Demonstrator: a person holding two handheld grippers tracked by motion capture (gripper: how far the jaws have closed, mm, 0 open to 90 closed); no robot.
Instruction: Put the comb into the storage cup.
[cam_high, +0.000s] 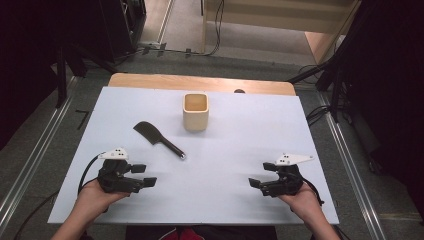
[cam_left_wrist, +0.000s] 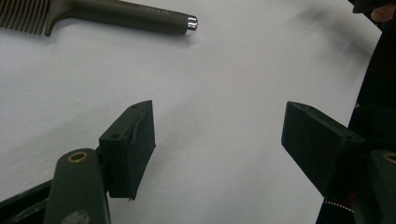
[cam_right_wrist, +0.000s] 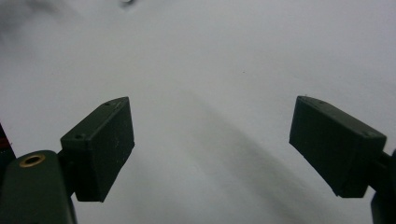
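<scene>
- Your left gripper (cam_high: 145, 175) sits at the near left of the white table (cam_high: 240, 150), resting in your hand, its jaws spread wide with nothing between them — the left gripper view shows only bare surface in the gap.
- Your right gripper (cam_high: 256, 176) sits at the near right, jaws likewise wide apart and empty, pointing in toward the middle of the table.
- Beyond your left gripper lies the comb (cam_high: 157, 139), flat on the table and well clear of both grippers. It is a dark, wide-toothed comb with a straight handle ending in a small silver cap (cam_left_wrist: 192, 21).
- Its long axis runs on a diagonal: the toothed head is at the far left, and the handle points back toward you and to the right, so the silver cap is the end closest to your hands.
- The left gripper is clearly the nearer one — the comb lies ahead of it and slightly to the right, whereas the right gripper would have to cross most of the table.
- Farthest out stands the cream square cup (cam_high: 195, 111), upright and open-topped, apart from the comb, beyond it and to its right.
</scene>
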